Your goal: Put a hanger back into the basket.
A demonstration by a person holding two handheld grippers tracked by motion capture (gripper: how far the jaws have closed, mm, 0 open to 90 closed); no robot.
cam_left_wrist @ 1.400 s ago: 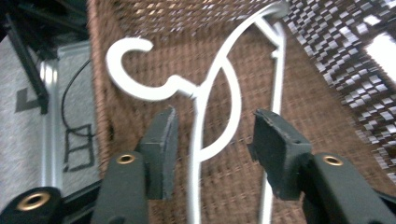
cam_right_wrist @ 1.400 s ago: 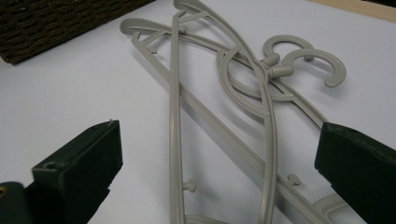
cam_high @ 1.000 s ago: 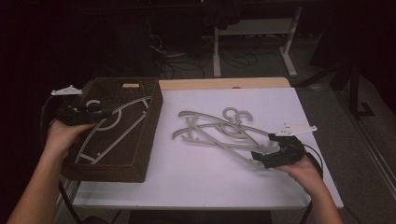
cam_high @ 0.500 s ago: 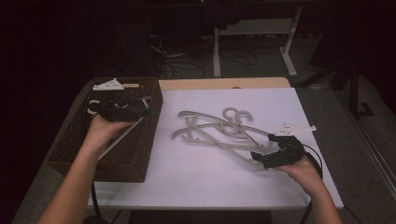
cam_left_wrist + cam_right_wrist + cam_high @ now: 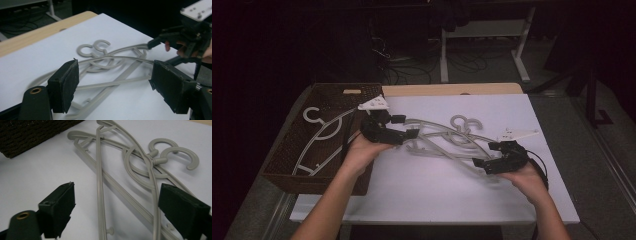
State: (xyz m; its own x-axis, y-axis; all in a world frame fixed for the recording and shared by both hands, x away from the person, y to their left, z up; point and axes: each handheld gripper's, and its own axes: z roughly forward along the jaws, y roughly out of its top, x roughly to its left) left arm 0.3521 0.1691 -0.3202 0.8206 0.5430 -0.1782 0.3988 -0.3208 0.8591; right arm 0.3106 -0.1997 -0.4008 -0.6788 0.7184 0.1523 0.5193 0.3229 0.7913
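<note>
High view: grey hangers (image 5: 447, 140) tangled mid-frame on white table (image 5: 437, 195). Left gripper (image 5: 404, 134) and right gripper (image 5: 479, 164) at pile's ends, jaws apart. Basket (image 5: 287, 160) at left edge; lower table bare.

Both forearms are bare, with no sleeve in sight. The left gripper (image 5: 411, 133) is black, with a pale grey three-cornered plate (image 5: 373, 104) studded with small screws on top, flat rubbery pads (image 5: 70, 85) on its jaws, and a brass-ringed hole (image 5: 35, 90) at the jaw base. The right gripper (image 5: 482, 163) matches it, and a black cable (image 5: 539, 162) loops off behind it.
</note>
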